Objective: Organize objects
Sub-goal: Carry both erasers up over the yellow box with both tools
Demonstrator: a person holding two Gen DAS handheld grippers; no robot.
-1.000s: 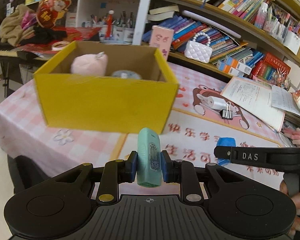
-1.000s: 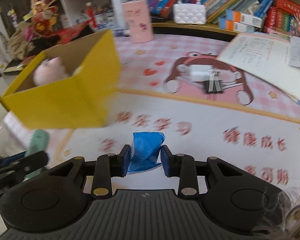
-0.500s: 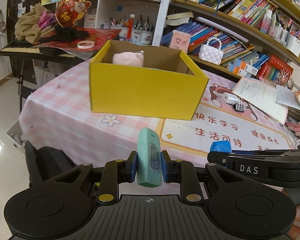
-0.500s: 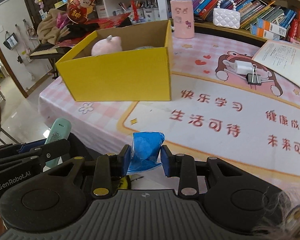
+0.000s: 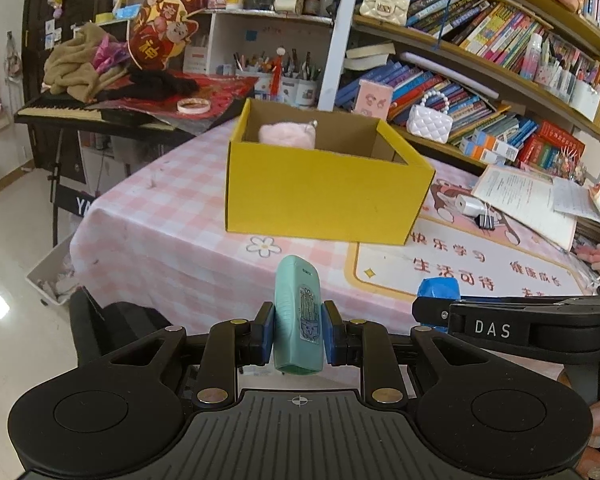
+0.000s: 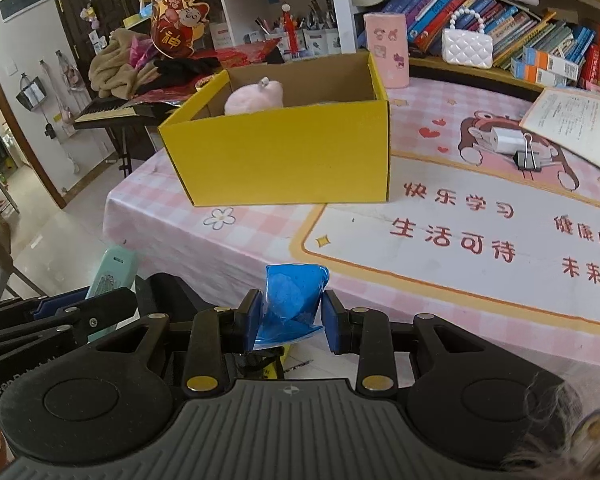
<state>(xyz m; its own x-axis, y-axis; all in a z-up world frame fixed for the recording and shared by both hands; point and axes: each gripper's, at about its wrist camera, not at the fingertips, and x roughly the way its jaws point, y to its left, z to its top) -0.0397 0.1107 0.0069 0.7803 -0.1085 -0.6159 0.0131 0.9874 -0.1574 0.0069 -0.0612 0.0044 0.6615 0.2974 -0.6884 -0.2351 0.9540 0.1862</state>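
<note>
My left gripper [image 5: 297, 332] is shut on a mint-green case [image 5: 298, 312] with a cactus sticker, held upright off the table's near edge. My right gripper [image 6: 288, 320] is shut on a blue plastic packet [image 6: 292, 304]; it also shows in the left wrist view [image 5: 438, 290]. The green case shows at the left in the right wrist view [image 6: 112, 272]. An open yellow cardboard box [image 5: 324, 196] stands on the pink checked table [image 5: 172, 224], well ahead of both grippers. A pink plush [image 5: 286, 136] lies inside it [image 6: 256, 98].
A white charger [image 6: 506, 140] and a black binder clip [image 6: 528, 158] lie on the bear mat at the right. Papers [image 5: 528, 196] lie at the far right. A pink cup [image 6: 386, 50], a white purse [image 6: 466, 48] and bookshelves stand behind. A keyboard piano [image 5: 84, 110] stands at the left.
Both grippers have pulled back and away from the table, each keeping its object. The yellow box now looks smaller and farther, and the table's near edge and floor have come into view.
</note>
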